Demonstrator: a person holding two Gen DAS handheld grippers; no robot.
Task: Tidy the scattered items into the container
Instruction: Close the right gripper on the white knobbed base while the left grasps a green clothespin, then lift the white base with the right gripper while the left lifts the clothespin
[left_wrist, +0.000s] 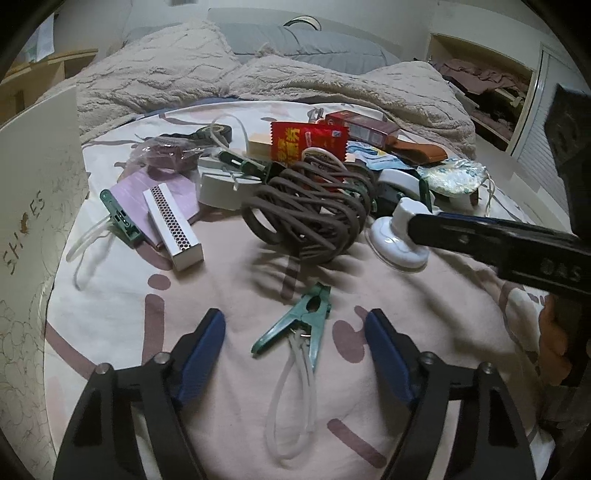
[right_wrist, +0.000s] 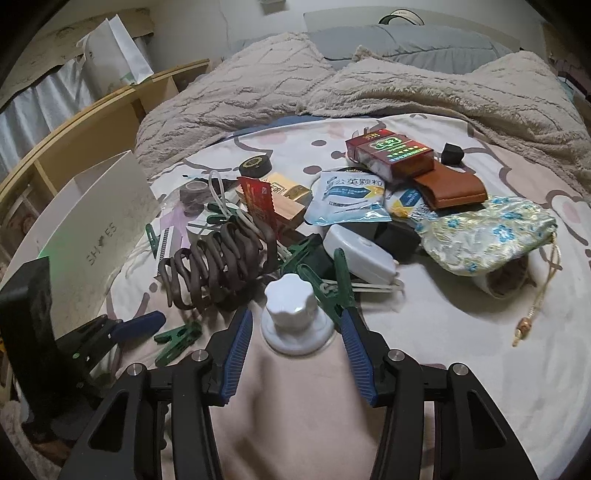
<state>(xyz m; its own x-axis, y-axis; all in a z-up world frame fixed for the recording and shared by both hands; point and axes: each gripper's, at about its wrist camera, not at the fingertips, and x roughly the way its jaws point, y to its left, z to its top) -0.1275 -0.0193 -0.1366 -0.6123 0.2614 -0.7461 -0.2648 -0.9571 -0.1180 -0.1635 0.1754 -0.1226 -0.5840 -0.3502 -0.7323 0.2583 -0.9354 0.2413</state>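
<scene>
On the bed sheet lies a green clip (left_wrist: 295, 325) with a white loop, between the blue pads of my left gripper (left_wrist: 293, 317). That gripper is open and neither pad touches the clip. A white suction knob (right_wrist: 295, 314) stands upright between the pads of my right gripper (right_wrist: 295, 314), which is open with a small gap on each side. In the left wrist view the white suction knob (left_wrist: 399, 236) is partly hidden by a right finger (left_wrist: 480, 240). The white shoe box (left_wrist: 37, 184) stands at the left edge; it is the white shoe box (right_wrist: 99, 229) in the right wrist view.
A brown coiled cord (left_wrist: 310, 210), a white perforated box (left_wrist: 173, 229), a red packet (left_wrist: 306, 144), more green clips (right_wrist: 343, 280), a floral pouch (right_wrist: 487, 236) and a brown leather case (right_wrist: 450, 192) crowd the sheet. A fluffy blanket (right_wrist: 369, 85) is heaped behind.
</scene>
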